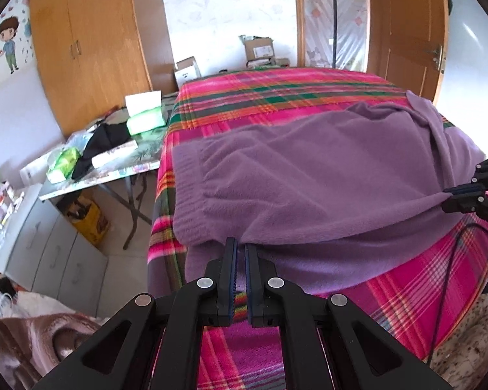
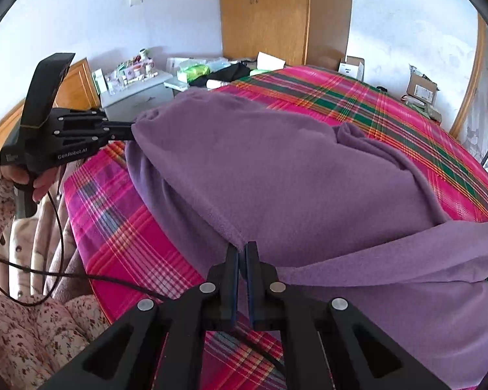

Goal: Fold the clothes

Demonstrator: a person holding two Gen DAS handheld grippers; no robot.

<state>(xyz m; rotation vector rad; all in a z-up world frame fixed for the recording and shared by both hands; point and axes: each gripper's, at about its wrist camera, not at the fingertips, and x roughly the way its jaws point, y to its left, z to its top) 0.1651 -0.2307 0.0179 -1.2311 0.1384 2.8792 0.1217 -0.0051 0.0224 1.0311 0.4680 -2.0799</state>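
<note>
A purple fleece garment [image 1: 309,178] lies across the middle of the frame on a pink plaid bedspread [image 1: 276,97], its top layer lifted. The left gripper [image 1: 240,250] is clenched on 1 edge at lower centre, the right gripper [image 2: 242,253] likewise. A wooden wardrobe [image 1: 91,48] stands upper left.

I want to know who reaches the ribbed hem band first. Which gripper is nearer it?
Left. The left gripper grips the purple garment just below the ribbed hem band; the right gripper holds the far end.
</note>
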